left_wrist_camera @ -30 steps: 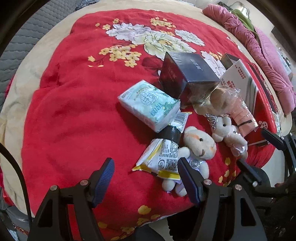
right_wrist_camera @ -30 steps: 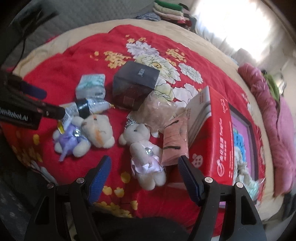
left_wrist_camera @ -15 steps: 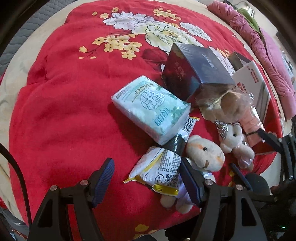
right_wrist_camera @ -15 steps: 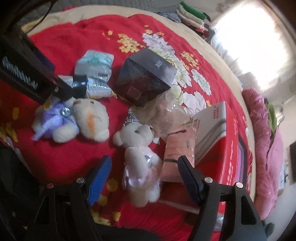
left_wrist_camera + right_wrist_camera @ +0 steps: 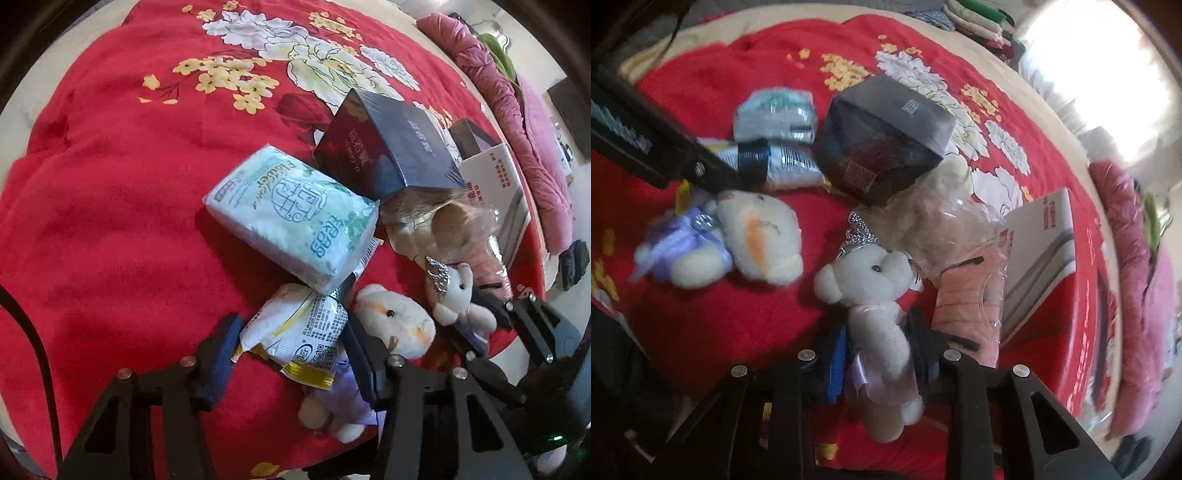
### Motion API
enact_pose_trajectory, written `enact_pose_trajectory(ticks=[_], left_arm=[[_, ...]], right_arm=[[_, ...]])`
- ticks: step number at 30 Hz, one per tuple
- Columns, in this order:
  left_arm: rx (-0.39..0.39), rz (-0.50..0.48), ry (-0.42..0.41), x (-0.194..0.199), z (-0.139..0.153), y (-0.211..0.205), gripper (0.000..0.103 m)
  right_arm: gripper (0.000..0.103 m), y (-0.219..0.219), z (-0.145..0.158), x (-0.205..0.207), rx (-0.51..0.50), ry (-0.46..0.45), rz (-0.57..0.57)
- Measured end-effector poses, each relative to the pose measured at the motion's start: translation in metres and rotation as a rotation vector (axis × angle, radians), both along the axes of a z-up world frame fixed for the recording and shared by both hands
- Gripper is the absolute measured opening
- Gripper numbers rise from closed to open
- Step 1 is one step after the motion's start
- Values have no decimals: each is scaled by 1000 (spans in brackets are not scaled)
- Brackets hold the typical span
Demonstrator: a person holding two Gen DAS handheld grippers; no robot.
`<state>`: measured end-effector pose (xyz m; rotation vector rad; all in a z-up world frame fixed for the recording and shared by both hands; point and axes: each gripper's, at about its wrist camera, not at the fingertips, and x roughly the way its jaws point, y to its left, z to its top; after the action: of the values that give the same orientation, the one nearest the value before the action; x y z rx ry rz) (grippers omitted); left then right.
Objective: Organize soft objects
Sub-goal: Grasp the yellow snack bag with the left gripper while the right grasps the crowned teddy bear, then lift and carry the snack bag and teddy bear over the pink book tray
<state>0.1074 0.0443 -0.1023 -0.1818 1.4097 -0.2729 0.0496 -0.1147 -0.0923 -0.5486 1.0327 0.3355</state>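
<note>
1. Since the earlier frame the right tongs (image 5: 879, 354) have narrowed onto the crowned bear (image 5: 875, 295), which now sits pinched at its pink dress between the blue pads.
2. Left tongs (image 5: 291, 350) have come lower over the snack packet (image 5: 295, 332); they stand wide, straddling it (contact is hard to judge).
3. Just right of the left tongs lies the purple-dressed bear (image 5: 391, 325).
4. Ahead of them, the tissue pack (image 5: 291, 218) leans on the packet, with the dark box (image 5: 388, 147) beyond.
5. Everything rests on the red floral blanket (image 5: 110, 221).
</note>
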Motion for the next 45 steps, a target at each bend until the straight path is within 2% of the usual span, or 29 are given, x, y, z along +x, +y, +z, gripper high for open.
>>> enact_pose_trajectory(ticks=[5,14,25,41,45], left_arm=[[2,-7,-6,-1,1,1,52],[9,-22,-18,-18,14,5,50],[-2,-8,-88,-37,48,15,50],[-5,-86,-127,-58,75,-16,50],[0,-82,-170,-60,92,-22,50]], right_arm=[[30,-12,19,-4,150,26,-56],[30,-24,34,-9,299,65,-122],[30,-38,56,-8,504,73,-170],[30,-68,82,-19,614,51,-235],[30,-74,92,-21,642,35,-247]])
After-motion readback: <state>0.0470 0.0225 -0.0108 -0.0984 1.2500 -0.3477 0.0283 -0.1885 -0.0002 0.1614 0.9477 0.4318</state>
